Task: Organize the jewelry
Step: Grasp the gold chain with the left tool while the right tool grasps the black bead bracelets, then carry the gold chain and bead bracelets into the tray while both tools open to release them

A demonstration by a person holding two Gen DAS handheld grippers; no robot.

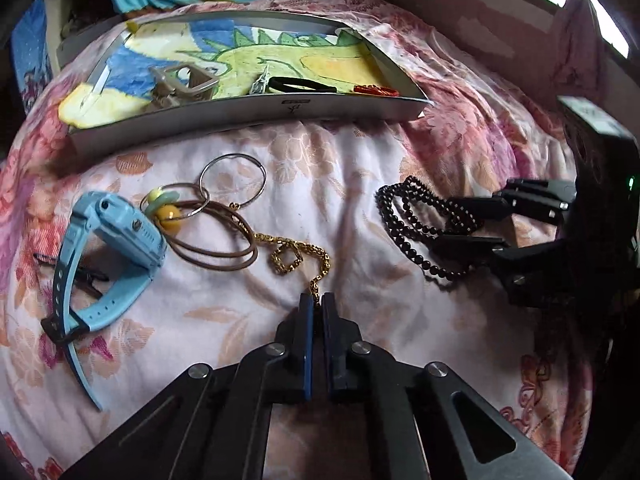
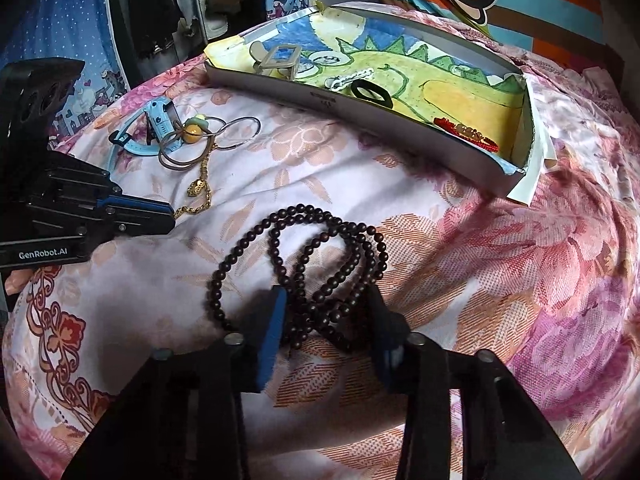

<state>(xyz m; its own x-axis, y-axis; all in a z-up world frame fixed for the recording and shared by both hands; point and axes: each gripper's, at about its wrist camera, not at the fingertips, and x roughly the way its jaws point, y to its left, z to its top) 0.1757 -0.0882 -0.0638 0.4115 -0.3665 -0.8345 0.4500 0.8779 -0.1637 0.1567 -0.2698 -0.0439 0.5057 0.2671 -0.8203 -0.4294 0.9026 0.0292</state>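
Left wrist view: gold chain (image 1: 301, 258) end pinched between closed jaws.

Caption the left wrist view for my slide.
Left tongs pinch the gold chain on the floral bedspread.

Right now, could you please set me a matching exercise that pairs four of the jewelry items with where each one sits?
Things:
1. gold chain
2. dark bead necklace
3. red bracelet
4. blue watch

Places:
A. inside the box
B. pinched in the left tongs
C. on the bedspread, untouched
D. between the right tongs' fingers

Pairs: 1-B, 2-D, 3-A, 4-C
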